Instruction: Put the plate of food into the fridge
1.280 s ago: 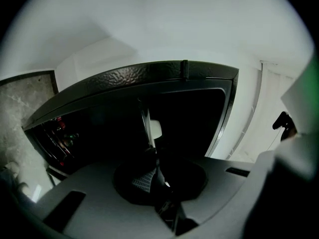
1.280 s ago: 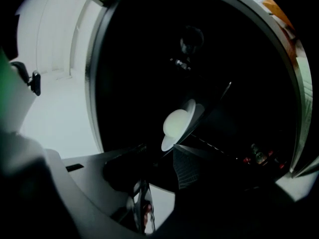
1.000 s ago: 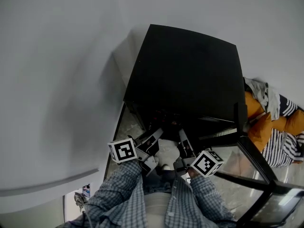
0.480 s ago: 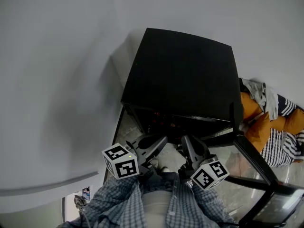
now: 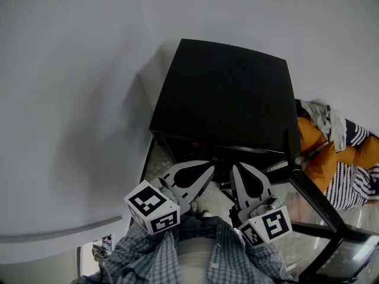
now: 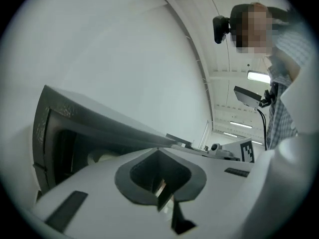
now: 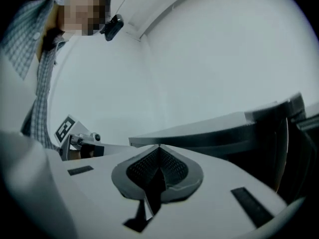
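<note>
Clenched on nothing, left gripper (image 6: pixel 159 152) and right gripper (image 7: pixel 159 147) hang before the fridge (image 5: pixel 228 93), plate (image 6: pixel 102 158) seems the pale shape inside, so the risk is the open door (image 5: pixel 323 206) clipping a plate set too near the front when pushed shut.

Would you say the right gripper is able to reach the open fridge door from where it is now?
Probably yes. The right gripper, jaws shut and empty, is in front of the fridge opening, and the open door stands just to its right with nothing visible between them.
</note>
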Tool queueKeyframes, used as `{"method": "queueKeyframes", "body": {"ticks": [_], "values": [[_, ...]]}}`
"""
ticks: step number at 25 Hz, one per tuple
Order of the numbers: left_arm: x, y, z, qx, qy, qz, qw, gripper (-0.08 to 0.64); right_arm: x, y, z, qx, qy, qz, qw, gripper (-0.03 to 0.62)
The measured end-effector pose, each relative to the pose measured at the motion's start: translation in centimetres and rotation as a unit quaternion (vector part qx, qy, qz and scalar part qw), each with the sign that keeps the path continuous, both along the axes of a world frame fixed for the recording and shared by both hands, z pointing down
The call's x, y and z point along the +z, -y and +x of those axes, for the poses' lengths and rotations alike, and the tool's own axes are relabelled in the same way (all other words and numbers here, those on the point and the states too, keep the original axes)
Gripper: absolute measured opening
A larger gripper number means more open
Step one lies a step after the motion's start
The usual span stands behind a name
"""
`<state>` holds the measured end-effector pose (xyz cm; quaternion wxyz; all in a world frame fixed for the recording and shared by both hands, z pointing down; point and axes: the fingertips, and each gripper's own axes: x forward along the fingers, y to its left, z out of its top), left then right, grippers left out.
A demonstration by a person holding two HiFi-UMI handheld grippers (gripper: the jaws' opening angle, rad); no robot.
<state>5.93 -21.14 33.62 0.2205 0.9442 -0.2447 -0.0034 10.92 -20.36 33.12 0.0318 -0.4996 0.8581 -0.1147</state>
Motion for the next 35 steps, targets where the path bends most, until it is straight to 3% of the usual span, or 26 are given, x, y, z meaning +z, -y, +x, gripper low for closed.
{"method": "queueKeyframes", "body": {"ticks": [4, 11, 35], "values": [[-1.7, 0.1, 0.2, -0.004, 0.004, 0.024, 0.9997, 0.006, -1.9, 0.0, -0.2, -0.002, -0.019, 0.026, 0.999, 0.006], [-2.2, 0.8, -0.4, -0.021, 0.025, 0.042, 0.9986, 0.006, -2.0, -0.1, -0.1, -0.005, -0.043, 0.032, 0.999, 0.006], [-1.3, 0.7, -0.3, -0.020, 0.027, 0.030, 0.9990, 0.006, -1.7, -0.3, -0.5, -0.023, -0.048, 0.029, 0.998, 0.006]]}}
